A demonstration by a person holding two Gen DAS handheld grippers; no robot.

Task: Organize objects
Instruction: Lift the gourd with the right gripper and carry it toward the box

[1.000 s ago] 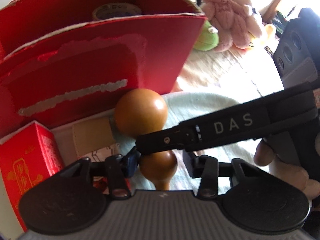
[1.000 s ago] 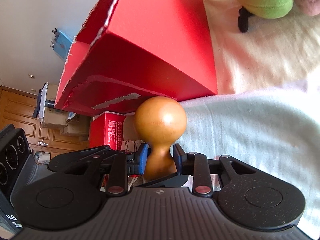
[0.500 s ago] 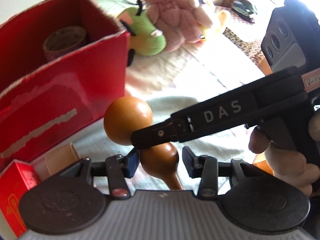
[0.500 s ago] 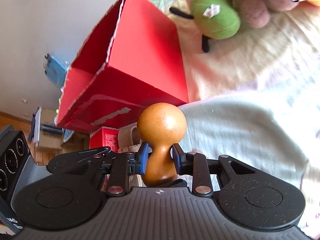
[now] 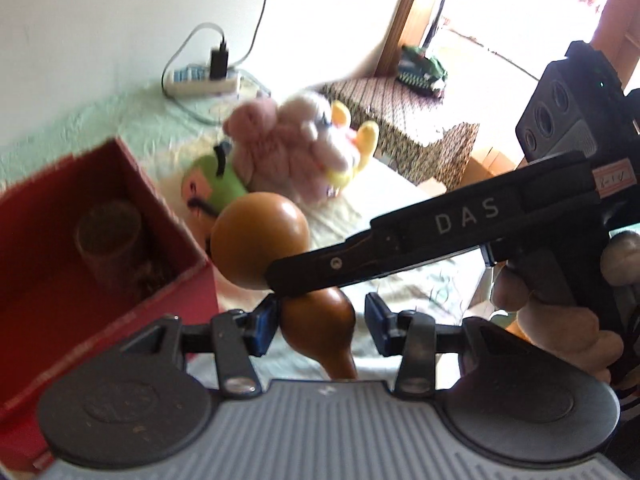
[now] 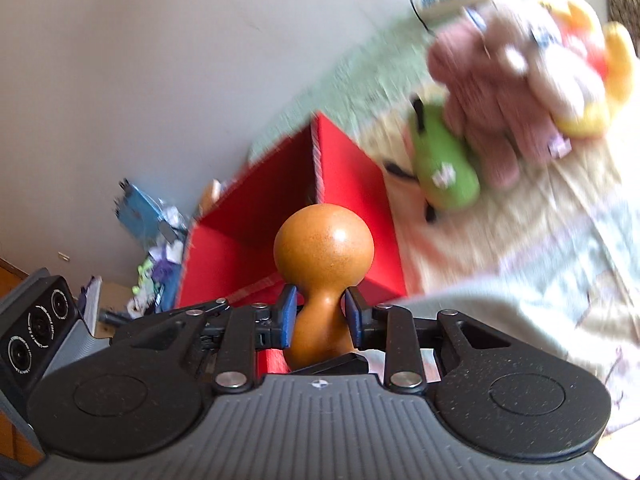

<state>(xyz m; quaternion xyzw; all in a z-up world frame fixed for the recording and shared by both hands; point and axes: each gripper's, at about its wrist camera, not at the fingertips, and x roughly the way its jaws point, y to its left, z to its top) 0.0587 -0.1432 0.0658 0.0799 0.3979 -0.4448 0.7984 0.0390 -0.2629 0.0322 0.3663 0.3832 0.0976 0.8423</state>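
A brown wooden gourd (image 6: 324, 240) hangs in the air, big lobe away from me. My right gripper (image 6: 320, 316) is shut on its narrow waist, both blue pads pressing in. In the left wrist view the right gripper's black finger (image 5: 400, 248) crosses the gourd (image 5: 260, 240). The small lobe lies between the fingers of my left gripper (image 5: 320, 322); the left pad touches it and a gap shows at the right pad. The open red box (image 5: 120, 332) stands below and left, with a tape roll (image 5: 108, 232) inside.
A pink plush (image 5: 276, 140), a green plush (image 5: 216, 180) and a yellow plush (image 5: 352, 148) lie on the bedding beyond the box. A power strip (image 5: 204, 84) with cables sits by the wall. A person's hand (image 5: 560, 320) holds the right gripper.
Both grippers have risen together with the gourd. The red box has dropped lower in both views, its inside now showing, and the plush toys and wall have come into view.
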